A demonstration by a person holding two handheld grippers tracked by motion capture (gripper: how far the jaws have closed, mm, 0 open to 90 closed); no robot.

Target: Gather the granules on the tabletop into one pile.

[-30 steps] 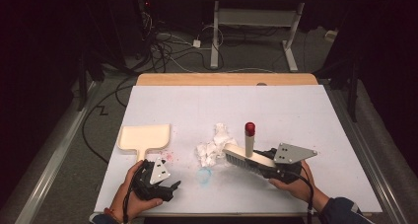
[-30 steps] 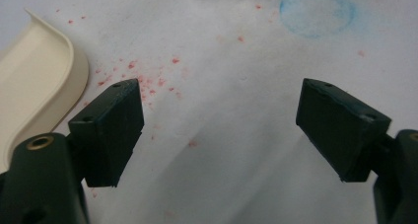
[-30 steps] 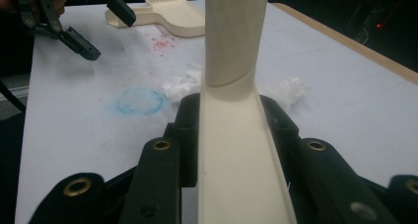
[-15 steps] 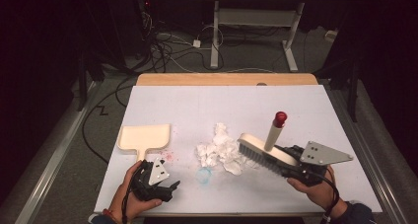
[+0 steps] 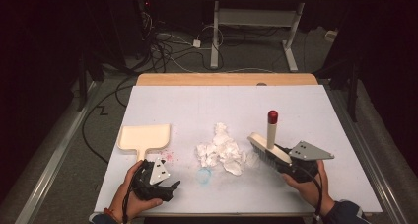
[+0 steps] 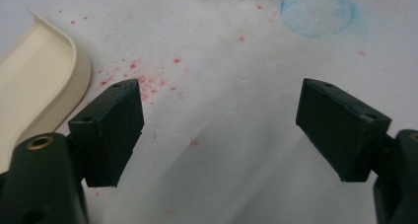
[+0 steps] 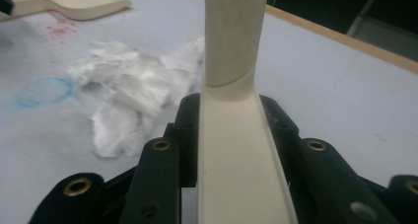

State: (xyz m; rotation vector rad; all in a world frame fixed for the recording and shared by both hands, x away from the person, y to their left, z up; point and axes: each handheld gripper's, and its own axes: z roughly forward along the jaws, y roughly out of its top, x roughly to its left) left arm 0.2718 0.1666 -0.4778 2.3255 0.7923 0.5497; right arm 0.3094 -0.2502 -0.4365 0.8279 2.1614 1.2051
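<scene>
The right gripper was seen at the lower right of the high view, its jaws clamped on the cream back of a brush, whose handle with a red tip stood nearly upright above it. In the right gripper view the brush was pinched between both jaws and rose up the middle of the frame. The left gripper was held at the lower left of the high view, its jaws spread apart with nothing between them, just above the bare counter.

Just left of the brush head, a heap of crumpled white paper lay at the centre of the frame, with open white counter above it and to its right up to the wooden far edge. A faint blue ring mark was seen just below the heap. A cream dustpan lay flat at the left, its handle pointed toward the left gripper, and nothing was held in it. Red specks were scattered beside its rim in the left gripper view.
</scene>
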